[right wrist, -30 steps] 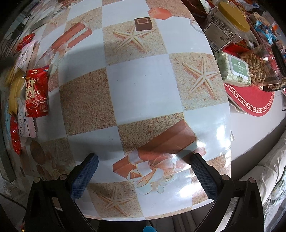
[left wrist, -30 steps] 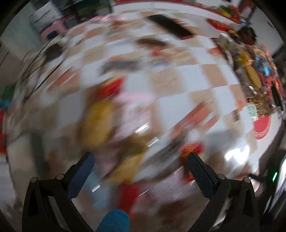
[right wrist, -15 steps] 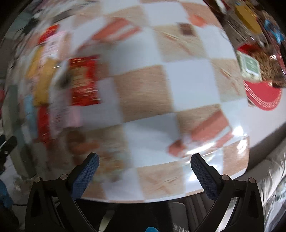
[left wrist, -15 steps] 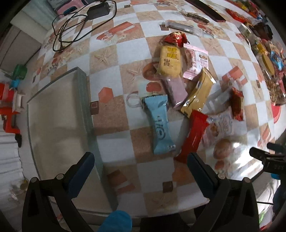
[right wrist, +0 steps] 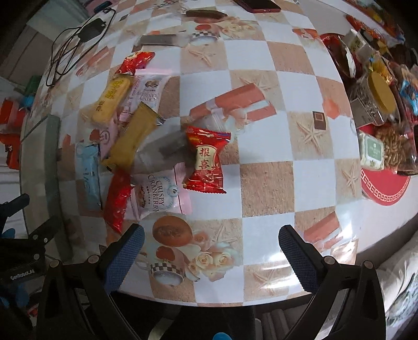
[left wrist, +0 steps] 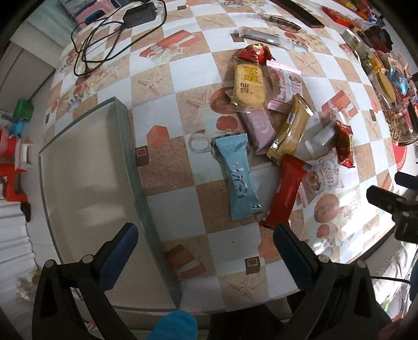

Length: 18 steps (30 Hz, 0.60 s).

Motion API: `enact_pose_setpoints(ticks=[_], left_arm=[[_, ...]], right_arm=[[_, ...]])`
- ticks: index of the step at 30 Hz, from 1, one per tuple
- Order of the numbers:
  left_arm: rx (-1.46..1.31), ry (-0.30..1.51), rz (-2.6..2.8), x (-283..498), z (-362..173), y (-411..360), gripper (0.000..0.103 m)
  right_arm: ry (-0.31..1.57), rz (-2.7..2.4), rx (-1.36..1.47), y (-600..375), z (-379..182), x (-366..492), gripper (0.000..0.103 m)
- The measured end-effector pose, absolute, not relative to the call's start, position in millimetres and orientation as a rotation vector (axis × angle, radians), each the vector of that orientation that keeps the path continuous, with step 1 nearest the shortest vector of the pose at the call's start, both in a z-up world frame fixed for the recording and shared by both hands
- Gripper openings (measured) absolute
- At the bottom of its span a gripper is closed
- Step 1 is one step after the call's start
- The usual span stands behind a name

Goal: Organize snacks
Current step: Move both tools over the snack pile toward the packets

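A home living room, by the look of it: the surface wears a checked oilcloth (right wrist: 261, 115) printed with starfish and gift boxes, a phone charger (left wrist: 141, 14) lies at 11 o'clock, jars of nuts (right wrist: 394, 146) crowd 3 o'clock, and a sofa cushion (right wrist: 397, 295) shows at 4 o'clock.

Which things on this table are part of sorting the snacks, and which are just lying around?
For the job:
light blue snack packet
long red snack packet
Crispy Cranberry packet
gold snack bar
yellow rice cracker packet
red candy packet
glass tray

Lying about:
charger with black cable
red round mat
bag of peanuts
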<state>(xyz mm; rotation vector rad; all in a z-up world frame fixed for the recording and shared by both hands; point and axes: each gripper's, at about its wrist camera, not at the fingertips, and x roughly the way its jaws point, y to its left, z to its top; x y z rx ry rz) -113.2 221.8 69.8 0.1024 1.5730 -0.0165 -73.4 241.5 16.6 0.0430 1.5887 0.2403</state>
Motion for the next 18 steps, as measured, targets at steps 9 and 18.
enact_pose_setpoints(ticks=[9,18], left_arm=[[0.064,1.600,-0.021,-106,60,226,0.103],[0.009,1.665,0.025,-85,22,244,0.103]], right_arm=[[1.599,0.199,0.005,235,11,-70,0.103],[1.655,0.140,0.035,219,-2,-65,0.103]])
